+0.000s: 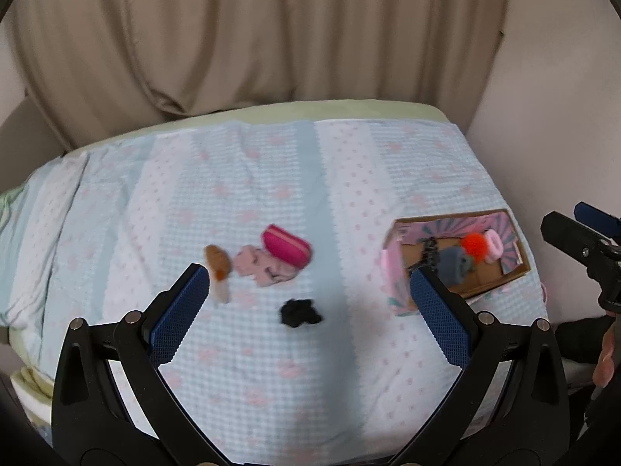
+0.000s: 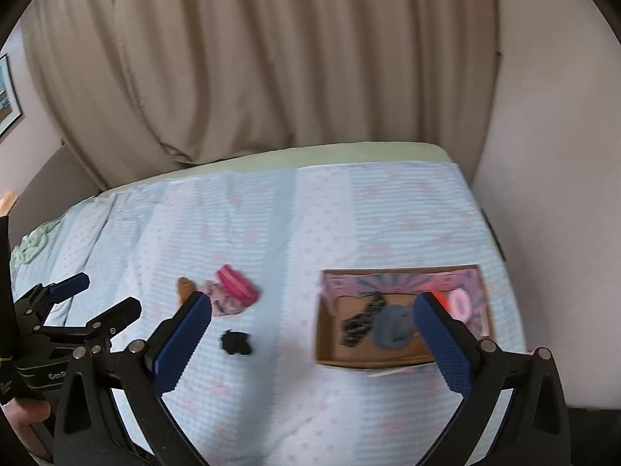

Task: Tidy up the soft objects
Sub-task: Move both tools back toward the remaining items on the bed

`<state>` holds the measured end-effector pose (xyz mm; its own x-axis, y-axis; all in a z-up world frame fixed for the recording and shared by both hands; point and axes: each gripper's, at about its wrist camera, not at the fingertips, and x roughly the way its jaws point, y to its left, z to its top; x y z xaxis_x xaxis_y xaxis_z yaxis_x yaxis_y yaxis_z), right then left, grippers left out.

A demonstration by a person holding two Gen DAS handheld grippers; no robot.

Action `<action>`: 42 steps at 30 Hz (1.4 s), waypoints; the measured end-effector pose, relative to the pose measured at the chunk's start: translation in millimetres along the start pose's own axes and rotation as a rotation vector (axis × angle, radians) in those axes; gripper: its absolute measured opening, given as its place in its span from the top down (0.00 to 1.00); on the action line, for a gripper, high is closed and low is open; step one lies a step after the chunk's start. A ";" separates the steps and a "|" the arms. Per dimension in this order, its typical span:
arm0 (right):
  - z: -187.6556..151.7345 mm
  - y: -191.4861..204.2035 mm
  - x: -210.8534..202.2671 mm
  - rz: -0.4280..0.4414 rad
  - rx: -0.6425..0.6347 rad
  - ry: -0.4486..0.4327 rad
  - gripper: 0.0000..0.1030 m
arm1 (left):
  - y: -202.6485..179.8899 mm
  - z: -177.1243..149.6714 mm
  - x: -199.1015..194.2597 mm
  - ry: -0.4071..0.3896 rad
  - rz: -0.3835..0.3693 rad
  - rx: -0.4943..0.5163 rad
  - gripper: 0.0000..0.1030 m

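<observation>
On the bed lie a magenta pouch (image 1: pixel 286 247) (image 2: pixel 236 285), a pale pink sock (image 1: pixel 261 266) (image 2: pixel 223 303), a brown soft toy (image 1: pixel 218 268) (image 2: pixel 185 288) and a black scrunchie (image 1: pixel 300 312) (image 2: pixel 236 342). A cardboard box (image 1: pixel 500 275) (image 2: pixel 330 357) at the right holds a grey cloth (image 1: pixel 456 266) (image 2: pixel 394 328), a dark patterned strip (image 2: pixel 361 324), an orange pompom (image 1: pixel 474 246) and a pink ring (image 1: pixel 493 246) (image 2: pixel 462 305). My left gripper (image 1: pixel 310 283) is open, above the bed near the loose items. My right gripper (image 2: pixel 312 314) is open and empty, near the box.
A blue-and-pink patterned blanket (image 1: pixel 310 178) covers the bed, with a green sheet edge (image 1: pixel 310 110) behind. Beige curtains (image 1: pixel 252 31) hang at the back. A wall (image 2: pixel 551 155) stands right of the bed. The other gripper's body shows at each view's edge (image 1: pixel 582 248) (image 2: pixel 70 322).
</observation>
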<state>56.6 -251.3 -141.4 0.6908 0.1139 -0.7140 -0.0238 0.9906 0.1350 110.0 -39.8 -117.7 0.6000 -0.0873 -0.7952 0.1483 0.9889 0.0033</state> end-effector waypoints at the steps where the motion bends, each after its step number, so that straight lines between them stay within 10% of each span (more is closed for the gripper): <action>1: -1.7 7.2 2.7 0.007 -0.003 0.002 0.00 | 10.6 -1.5 0.4 0.001 0.007 -0.010 0.00; 19: -3.3 131.0 174.0 0.087 -0.107 0.131 0.00 | 189.7 -21.2 143.3 0.167 0.079 -0.219 0.00; 42: -35.4 155.6 410.3 0.101 -0.401 0.442 0.18 | 213.0 -46.9 360.9 0.371 0.052 -0.362 0.21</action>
<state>310.7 -47.8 -437.7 0.3070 0.1444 -0.9407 -0.4037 0.9148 0.0086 321.2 144.9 -432.5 0.2703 -0.0532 -0.9613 -0.1953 0.9747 -0.1089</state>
